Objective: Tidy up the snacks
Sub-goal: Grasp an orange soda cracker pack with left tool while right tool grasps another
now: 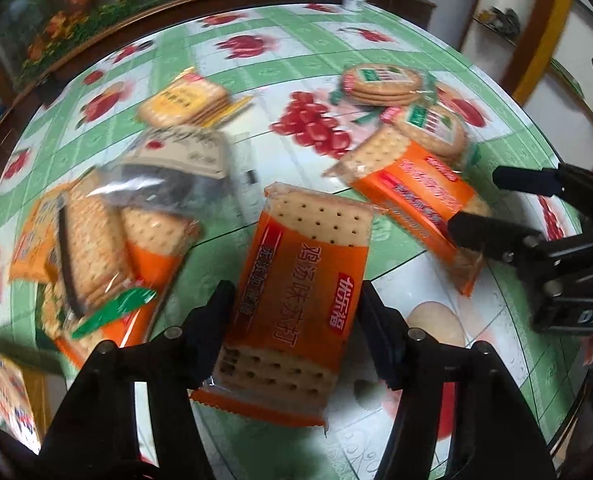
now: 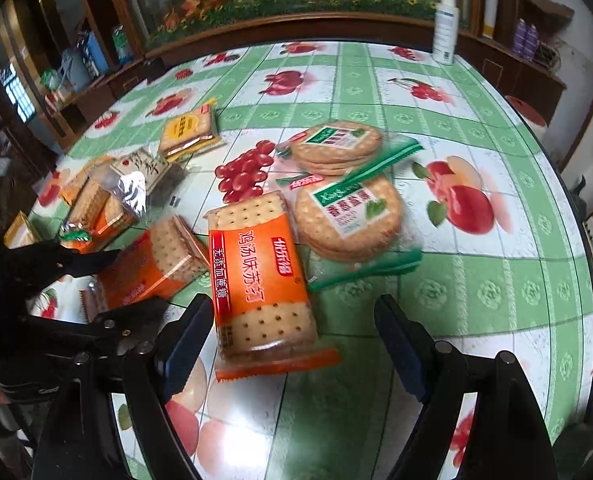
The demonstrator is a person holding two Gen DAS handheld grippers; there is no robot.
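An orange soda-cracker packet (image 1: 300,300) lies on the fruit-print tablecloth (image 1: 256,60) between my left gripper's (image 1: 295,292) pads, which press on its two long sides. From the right wrist view the same packet (image 2: 152,268) sits in that left gripper (image 2: 136,280). A second orange cracker packet (image 2: 260,280) lies between my right gripper's (image 2: 296,312) open fingers, close to the left finger and untouched. That right gripper (image 1: 474,200) straddles the second packet (image 1: 412,196) in the left wrist view.
Two round-cracker packets with green labels (image 2: 348,216) (image 2: 332,144) lie just behind. A yellow cracker packet (image 2: 190,130) sits further back. A heap of snacks in clear wrap (image 2: 100,200) is at the left. A white bottle (image 2: 444,24) stands at the table's far edge.
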